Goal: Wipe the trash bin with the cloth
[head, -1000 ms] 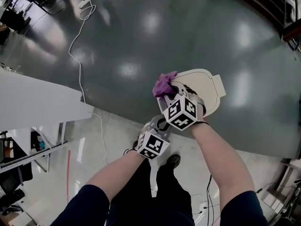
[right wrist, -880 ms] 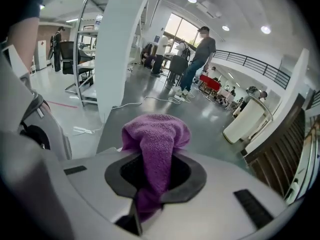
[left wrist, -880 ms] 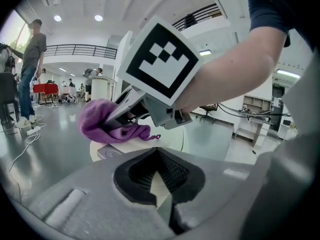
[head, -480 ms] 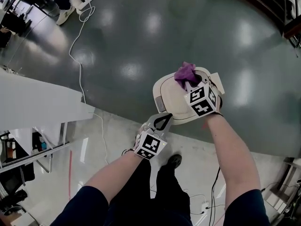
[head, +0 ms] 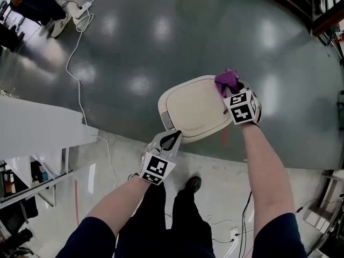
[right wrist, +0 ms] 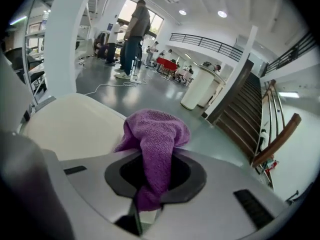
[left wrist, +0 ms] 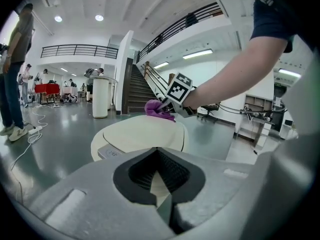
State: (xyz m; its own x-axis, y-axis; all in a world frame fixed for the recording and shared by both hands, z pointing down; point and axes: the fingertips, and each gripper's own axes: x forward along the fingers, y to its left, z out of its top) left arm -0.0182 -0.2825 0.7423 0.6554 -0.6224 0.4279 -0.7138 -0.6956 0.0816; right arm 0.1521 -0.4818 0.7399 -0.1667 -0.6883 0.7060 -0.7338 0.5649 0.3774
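The trash bin [head: 196, 109] stands on the dark floor, its cream lid seen from above. A purple cloth [head: 227, 79] rests on the lid's far right corner, with my right gripper [head: 230, 88] shut on it. The right gripper view has the cloth [right wrist: 155, 134] bunched out of the shut jaws of the right gripper [right wrist: 150, 186], over the lid [right wrist: 75, 126]. My left gripper [head: 177, 134] is shut, empty, at the bin's near left edge. The left gripper view looks across the lid [left wrist: 140, 134] to the cloth [left wrist: 159, 109].
A white cable [head: 75, 69] runs over the floor to a power strip [head: 83, 7] at the far left, near a person's shoe [head: 56, 23]. A white desk [head: 37, 128] is at the left. A person [right wrist: 136, 34] stands beyond the bin; stairs [right wrist: 240, 119] rise at the right.
My right gripper has dragged the cloth across the lid from its left side to its far right corner. The left gripper has stayed at the bin's near edge.
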